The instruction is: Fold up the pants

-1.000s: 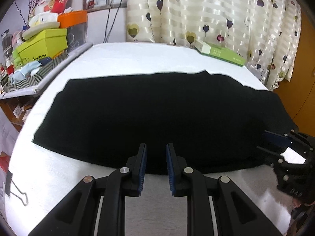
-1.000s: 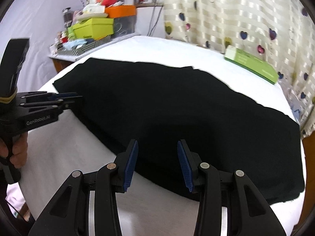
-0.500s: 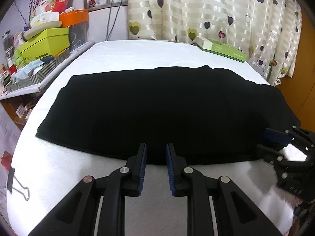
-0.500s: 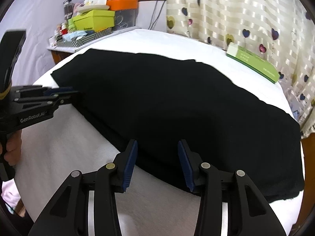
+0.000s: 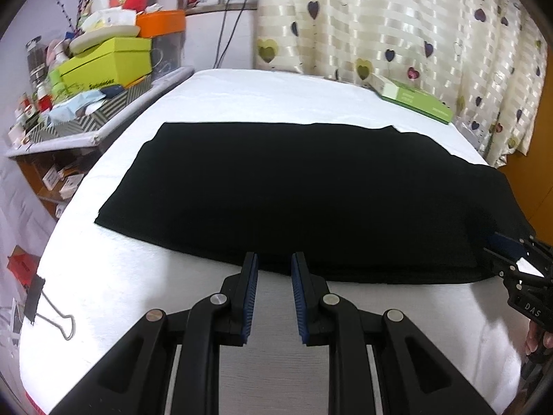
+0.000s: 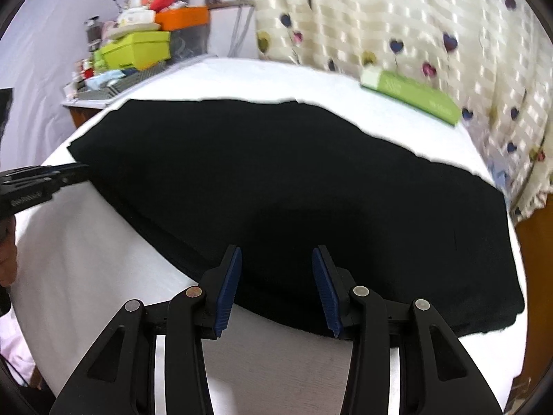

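White table (image 5: 103,294); pants (image 5: 304,193) centered.

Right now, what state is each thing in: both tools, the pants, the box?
left tool: open, empty, tips at the pants' near edge
right tool: open wider, empty, over the near edge
pants: lying flat on the table
green box: closed, lying flat

Left gripper (image 5: 274,268) jaws slightly parted; right gripper (image 6: 276,263) jaws wider apart, both held low, empty
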`<action>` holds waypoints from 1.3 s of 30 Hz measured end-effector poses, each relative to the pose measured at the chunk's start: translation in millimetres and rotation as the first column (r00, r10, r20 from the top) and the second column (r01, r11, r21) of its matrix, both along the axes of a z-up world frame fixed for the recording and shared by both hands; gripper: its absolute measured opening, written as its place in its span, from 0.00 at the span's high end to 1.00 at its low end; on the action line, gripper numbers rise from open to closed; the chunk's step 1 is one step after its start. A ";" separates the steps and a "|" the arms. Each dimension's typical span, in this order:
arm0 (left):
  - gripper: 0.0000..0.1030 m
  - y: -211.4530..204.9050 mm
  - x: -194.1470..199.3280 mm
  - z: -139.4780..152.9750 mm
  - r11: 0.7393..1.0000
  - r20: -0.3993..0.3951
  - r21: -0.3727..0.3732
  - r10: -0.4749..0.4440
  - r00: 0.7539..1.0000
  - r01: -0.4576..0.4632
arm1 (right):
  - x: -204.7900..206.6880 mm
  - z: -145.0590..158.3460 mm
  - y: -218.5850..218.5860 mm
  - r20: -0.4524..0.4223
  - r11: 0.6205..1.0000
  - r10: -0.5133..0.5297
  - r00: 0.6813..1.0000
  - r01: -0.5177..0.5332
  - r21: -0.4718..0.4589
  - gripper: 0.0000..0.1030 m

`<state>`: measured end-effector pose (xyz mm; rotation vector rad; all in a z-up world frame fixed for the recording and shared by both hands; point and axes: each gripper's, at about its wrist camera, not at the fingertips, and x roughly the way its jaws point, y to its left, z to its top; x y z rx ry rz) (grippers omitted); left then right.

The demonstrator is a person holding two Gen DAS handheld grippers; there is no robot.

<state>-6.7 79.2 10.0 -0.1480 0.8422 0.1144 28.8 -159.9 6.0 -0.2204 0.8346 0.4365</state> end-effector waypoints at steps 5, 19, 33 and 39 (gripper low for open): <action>0.79 5.4 -2.1 -0.7 1.000 -0.004 -0.011 0.010 1.000 -0.011 | -0.7 4.7 -4.3 0.013 1.000 -0.004 1.000 0.004 -0.012 0.56; 0.79 38.6 -6.1 4.7 0.995 0.007 0.002 0.096 0.995 -0.096 | -0.2 16.8 -33.8 0.043 0.999 -0.052 0.998 0.051 0.017 0.56; 0.63 81.3 -9.4 2.3 0.978 0.033 -0.096 0.189 0.981 -0.185 | 3.4 20.8 -35.0 0.060 0.999 -0.037 0.998 0.035 0.028 0.56; 0.62 108.3 -5.8 -6.6 0.954 0.016 -0.154 0.261 0.965 -0.255 | 5.7 20.6 -32.8 0.057 0.999 -0.028 0.998 0.026 0.029 0.56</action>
